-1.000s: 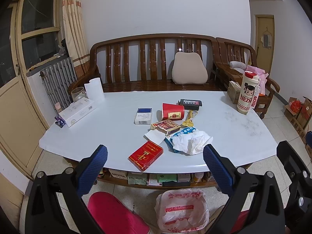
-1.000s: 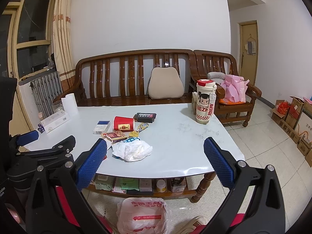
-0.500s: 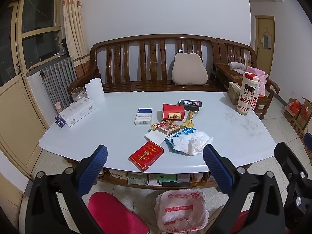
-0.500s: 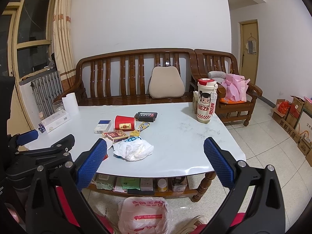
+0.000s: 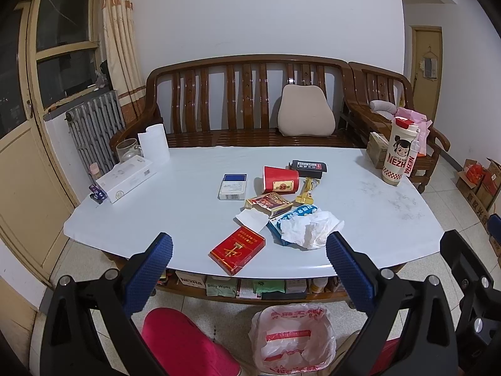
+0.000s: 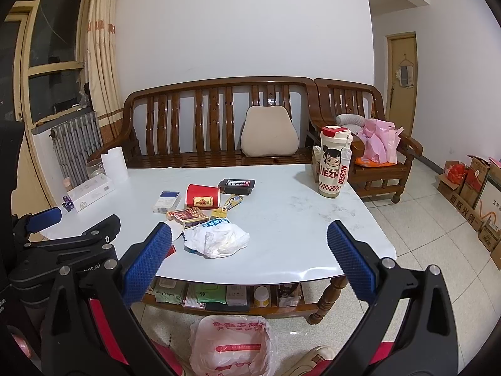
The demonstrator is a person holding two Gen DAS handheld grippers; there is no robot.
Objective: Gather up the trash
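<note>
Trash lies in the middle of the white table (image 5: 156, 213): a crumpled white tissue (image 5: 308, 228) (image 6: 216, 239), a tipped red paper cup (image 5: 280, 180) (image 6: 202, 195), a yellow wrapper (image 5: 307, 189), a red cigarette pack (image 5: 237, 249), a brown pack (image 5: 269, 203) and a white paper scrap (image 5: 252, 219). A bin lined with a white-and-red plastic bag (image 5: 291, 338) (image 6: 231, 344) stands on the floor before the table. My left gripper (image 5: 249, 266) and right gripper (image 6: 249, 263) are both open and empty, held short of the table's near edge.
A blue-white box (image 5: 232, 186), a black box (image 5: 308, 169), a white carton (image 5: 126, 180), a paper roll (image 5: 153, 145) and a tall NEZHA cup (image 5: 400, 153) also stand on the table. A wooden bench (image 5: 250, 106) is behind it; cardboard boxes (image 6: 472, 194) line the right wall.
Both views have shifted very slightly; the table scene and both open grippers are otherwise unchanged.
</note>
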